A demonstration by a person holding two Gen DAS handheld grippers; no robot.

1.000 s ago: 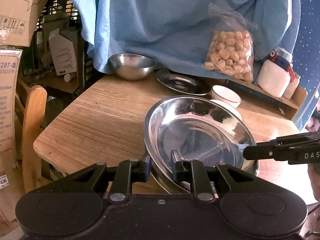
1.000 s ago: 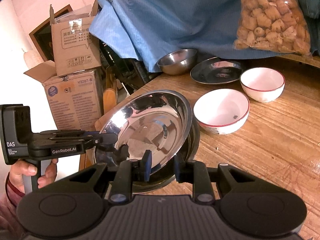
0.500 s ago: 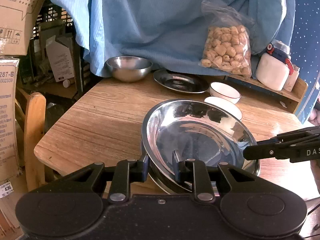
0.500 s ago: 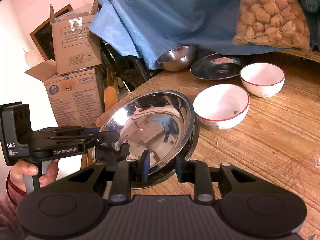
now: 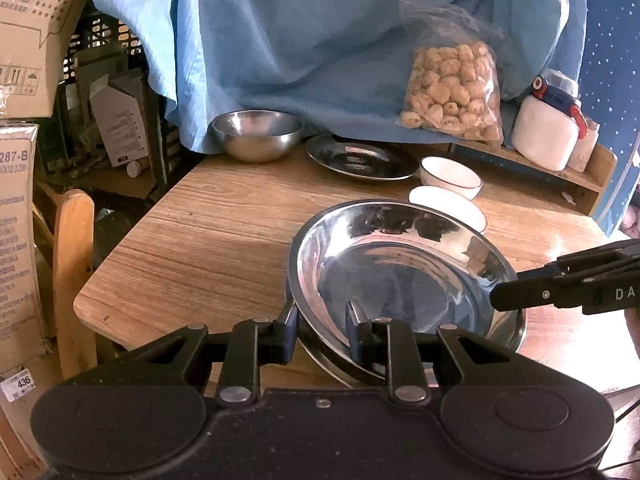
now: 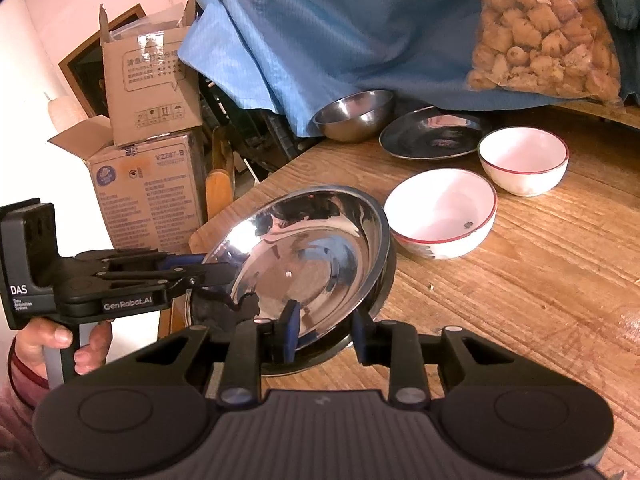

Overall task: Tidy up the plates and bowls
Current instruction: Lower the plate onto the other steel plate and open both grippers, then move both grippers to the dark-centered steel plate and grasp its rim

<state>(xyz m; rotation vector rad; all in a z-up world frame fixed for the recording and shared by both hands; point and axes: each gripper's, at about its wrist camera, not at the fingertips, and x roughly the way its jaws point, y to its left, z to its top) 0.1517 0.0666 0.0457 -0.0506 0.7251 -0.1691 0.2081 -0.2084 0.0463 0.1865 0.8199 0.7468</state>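
Note:
A large shiny steel plate [image 5: 400,276] lies nested on a second steel plate [image 5: 340,372] near the table's front edge; both show in the right wrist view [image 6: 316,256]. My left gripper [image 5: 322,330] straddles the plates' near rim, jaws spread a little. My right gripper [image 6: 324,330] straddles the opposite rim the same way. Two white red-rimmed bowls [image 6: 444,212] [image 6: 524,160], a dark steel plate [image 6: 432,132] and a steel bowl [image 6: 354,114] stand further back.
A wooden table [image 5: 208,240] bears everything. Blue cloth [image 5: 320,40] hangs behind with a bag of snacks [image 5: 452,92]. A white jug [image 5: 544,136] stands on a low shelf at right. Cardboard boxes [image 6: 148,92] and a chair back [image 5: 74,272] are left of the table.
The upper plate has come down from a tilt to lie nearly flat on the lower plate. Both grippers' jaws have widened slightly at the rims.

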